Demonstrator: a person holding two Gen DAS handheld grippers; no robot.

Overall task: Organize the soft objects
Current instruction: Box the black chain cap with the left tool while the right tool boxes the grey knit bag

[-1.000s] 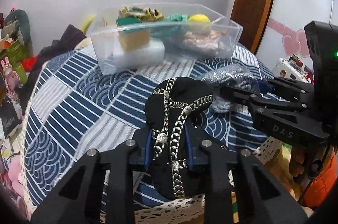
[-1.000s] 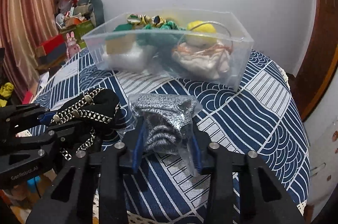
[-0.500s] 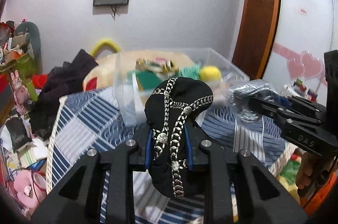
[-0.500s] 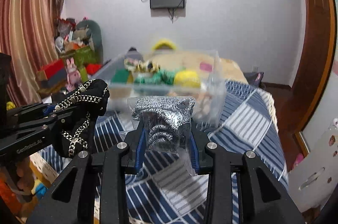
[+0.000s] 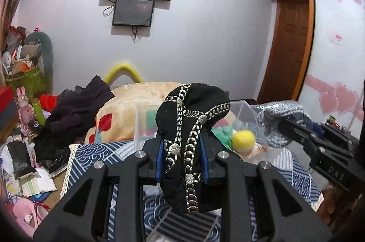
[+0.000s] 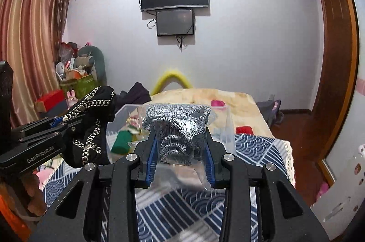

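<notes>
1. Both grippers have risen since a second ago: the clear bin that stood high ahead of you then now sits low in both wrist views, and both loads have come up off the patterned cloth.
2. Your left gripper has its jaws pressed in on the black studded cloth. It stands above the fingers and droops below them, so you have it about mid-length.
3. Your right gripper has its jaws pinching the grey knit in a clear bag. The grip is through the plastic, low on the bundle, with loose film trailing below the right finger.
4. Handling, by judgement: both items are light and soft. The black piece will sag and swing, and its metal trim may snag. The bag film is slippery, so the knit could shift inside it; a hold on the thick knit beats one on the film.
5. Beyond the jaws, the clear bin lies ahead and below, on the blue patterned cloth. It holds a yellow ball and a green block, among other things.
6. The two grippers are side by side, near each other but apart. Both loads are airborne, short of the bin, not yet placed.
</notes>
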